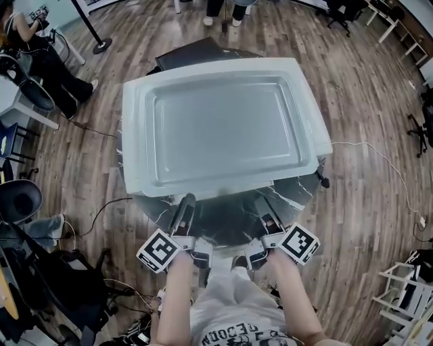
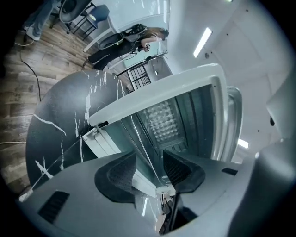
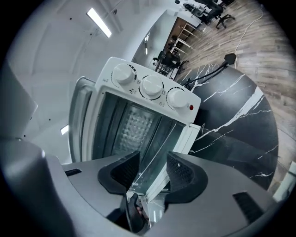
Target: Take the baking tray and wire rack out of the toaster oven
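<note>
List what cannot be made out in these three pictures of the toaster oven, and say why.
- Head view: the inside of the toaster oven, covered by its own top.
- Both gripper views: the baking tray and wire rack cannot be picked out. The glass door and the fingers mask the lower cavity.
- Right gripper view: the markings round each dial, too small to read.

Setting: open-plan office or lab workroom. Evidence:
- wood-plank floor (image 1: 365,203)
- swivel chairs (image 1: 336,12) at 1 o'clock
- seated person (image 1: 40,61) at 10 o'clock
- stanchion base (image 1: 101,46) at 11 o'clock
- loose cable (image 1: 379,159) trailing at 3 o'clock
- white shelving rack (image 1: 406,287) at 4 o'clock
- ceiling strip lights (image 3: 99,22)
</note>
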`<state>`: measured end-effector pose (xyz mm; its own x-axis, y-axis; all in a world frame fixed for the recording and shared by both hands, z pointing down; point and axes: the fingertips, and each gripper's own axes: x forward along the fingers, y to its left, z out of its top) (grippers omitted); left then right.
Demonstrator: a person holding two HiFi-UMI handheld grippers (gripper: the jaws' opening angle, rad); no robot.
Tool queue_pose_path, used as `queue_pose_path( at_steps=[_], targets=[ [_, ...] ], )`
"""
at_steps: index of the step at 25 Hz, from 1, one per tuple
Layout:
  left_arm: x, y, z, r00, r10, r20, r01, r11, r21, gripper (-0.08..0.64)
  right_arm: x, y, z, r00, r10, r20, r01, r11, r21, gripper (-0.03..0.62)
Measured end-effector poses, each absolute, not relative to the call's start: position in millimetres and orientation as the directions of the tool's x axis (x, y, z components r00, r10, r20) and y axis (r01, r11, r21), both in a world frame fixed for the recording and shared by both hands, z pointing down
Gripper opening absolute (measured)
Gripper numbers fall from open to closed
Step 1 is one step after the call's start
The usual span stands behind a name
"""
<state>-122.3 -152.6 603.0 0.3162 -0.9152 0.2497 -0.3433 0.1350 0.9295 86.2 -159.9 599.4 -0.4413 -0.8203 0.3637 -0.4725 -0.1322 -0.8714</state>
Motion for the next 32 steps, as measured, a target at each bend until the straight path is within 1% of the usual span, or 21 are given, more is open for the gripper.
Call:
queue_pose_path(
  at_steps=[2,5,12,13,16,18,20,24,28,32],
  targets=[
    [-127,-164,611,0.310,-0.913,0.266,-0.335,0.157,0.929,0.166,81,-167,604,-0.441,-0.819,0.366,-0.465,-0.140,-0.874,0.156],
    [-131,-181,617,0.306,-0.914,0.268,-0.316,0.168,0.934,0.167,80,-176,615,-0.416,-0.810,0.413,-0.484,-0.188,-0.855,0.158],
    [-136,-213,630,0.274,-0.919,0.285,-0.285,0.205,0.936,0.166,74,-191,621,-0.416,-0.810,0.413,-0.480,-0.190,-0.857,0.158],
    [-138,-216,632,0.264,-0.920,0.290,-0.282,0.214,0.935,0.156,73,-191,622,-0.418,-0.809,0.413,-0.480,-0.189,-0.856,0.158],
    [-144,-221,635,0.240,-0.921,0.307,-0.296,0.231,0.927,0.064,71,-190,623,-0.421,-0.807,0.414,-0.477,-0.191,-0.858,0.158],
    [-145,-223,634,0.249,-0.920,0.302,-0.311,0.219,0.925,0.021,72,-187,628,-0.415,-0.801,0.432,-0.479,-0.211,-0.852,0.158],
    [-144,-222,632,0.261,-0.919,0.295,-0.308,0.210,0.928,0.015,73,-185,633,-0.408,-0.795,0.449,-0.483,-0.229,-0.845,0.157],
    [-140,-212,626,0.280,-0.915,0.290,-0.295,0.206,0.933,0.009,70,-193,632,-0.431,-0.806,0.406,-0.455,-0.194,-0.869,0.158],
    [-137,-196,624,0.302,-0.907,0.295,-0.281,0.211,0.936,0.008,74,-191,646,-0.410,-0.793,0.451,-0.439,-0.262,-0.860,0.170],
    [-135,-186,624,0.320,-0.904,0.282,-0.256,0.204,0.945,0.008,72,-200,648,-0.406,-0.816,0.412,-0.396,-0.249,-0.884,0.175]
  ],
)
